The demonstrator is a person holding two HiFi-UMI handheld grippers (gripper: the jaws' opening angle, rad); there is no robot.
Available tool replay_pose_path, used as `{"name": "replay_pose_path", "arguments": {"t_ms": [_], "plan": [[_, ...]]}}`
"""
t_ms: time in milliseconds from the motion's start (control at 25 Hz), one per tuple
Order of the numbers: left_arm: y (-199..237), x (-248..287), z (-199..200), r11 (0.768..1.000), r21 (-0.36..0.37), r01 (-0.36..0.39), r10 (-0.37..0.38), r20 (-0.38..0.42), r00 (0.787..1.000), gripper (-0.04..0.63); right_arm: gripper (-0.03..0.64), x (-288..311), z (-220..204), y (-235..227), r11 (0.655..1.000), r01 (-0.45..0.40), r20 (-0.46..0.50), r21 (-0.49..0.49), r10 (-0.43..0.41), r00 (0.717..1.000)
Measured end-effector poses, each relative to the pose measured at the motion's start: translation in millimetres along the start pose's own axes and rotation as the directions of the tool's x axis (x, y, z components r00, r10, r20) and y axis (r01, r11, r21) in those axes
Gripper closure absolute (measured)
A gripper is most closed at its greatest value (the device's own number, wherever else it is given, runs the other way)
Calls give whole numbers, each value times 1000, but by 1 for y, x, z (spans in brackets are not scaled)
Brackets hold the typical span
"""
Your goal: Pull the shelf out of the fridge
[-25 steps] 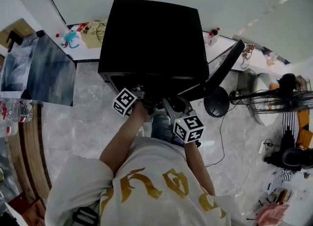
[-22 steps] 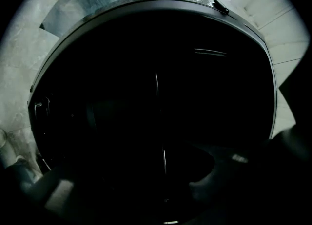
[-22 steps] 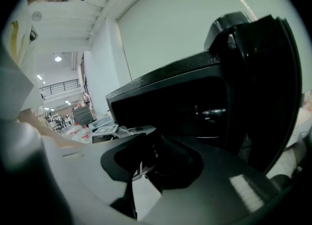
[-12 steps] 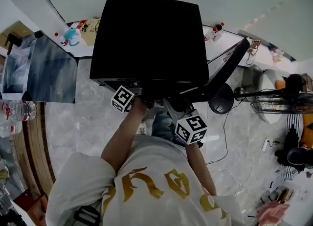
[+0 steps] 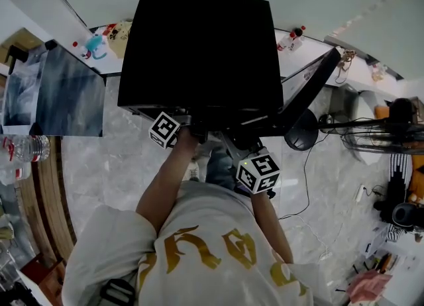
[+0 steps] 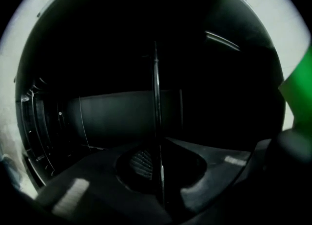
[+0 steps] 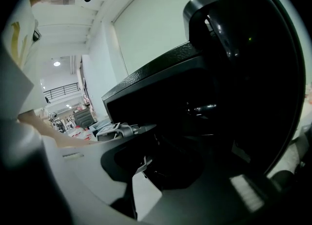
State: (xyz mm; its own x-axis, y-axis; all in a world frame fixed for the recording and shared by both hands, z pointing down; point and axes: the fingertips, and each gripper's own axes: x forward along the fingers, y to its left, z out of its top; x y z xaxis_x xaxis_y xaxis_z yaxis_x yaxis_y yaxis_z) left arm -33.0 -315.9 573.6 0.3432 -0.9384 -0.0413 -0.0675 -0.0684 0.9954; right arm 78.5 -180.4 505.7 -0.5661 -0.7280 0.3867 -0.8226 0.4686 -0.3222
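Grey marble floor [image 5: 99, 165] carries everything here. The black fridge [image 5: 199, 46] sits on it dead ahead of my left gripper [image 5: 173, 126] and right gripper [image 5: 242, 153]. A fan [image 5: 371, 132] stands well out past the right one, with a cable [image 5: 299, 192] trailing across the tiles just beside it.

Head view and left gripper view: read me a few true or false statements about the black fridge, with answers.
1. The black fridge has its door open. True.
2. The left gripper is wide open and empty. False: its jaws are closed on the thin edge of the shelf.
3. A black standing fan is on the floor beside the open door. True.
4. The person's T-shirt is plain black. False: it is white with gold print.
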Motion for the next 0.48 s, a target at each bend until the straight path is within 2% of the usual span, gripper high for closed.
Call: {"name": "replay_pose_path", "arguments": {"t_ms": [480], "plan": [[2, -17, -5, 998, -57, -21, 21, -8, 1000, 581, 514, -5, 0, -3, 1000, 19, 20, -1, -19, 1000]]}}
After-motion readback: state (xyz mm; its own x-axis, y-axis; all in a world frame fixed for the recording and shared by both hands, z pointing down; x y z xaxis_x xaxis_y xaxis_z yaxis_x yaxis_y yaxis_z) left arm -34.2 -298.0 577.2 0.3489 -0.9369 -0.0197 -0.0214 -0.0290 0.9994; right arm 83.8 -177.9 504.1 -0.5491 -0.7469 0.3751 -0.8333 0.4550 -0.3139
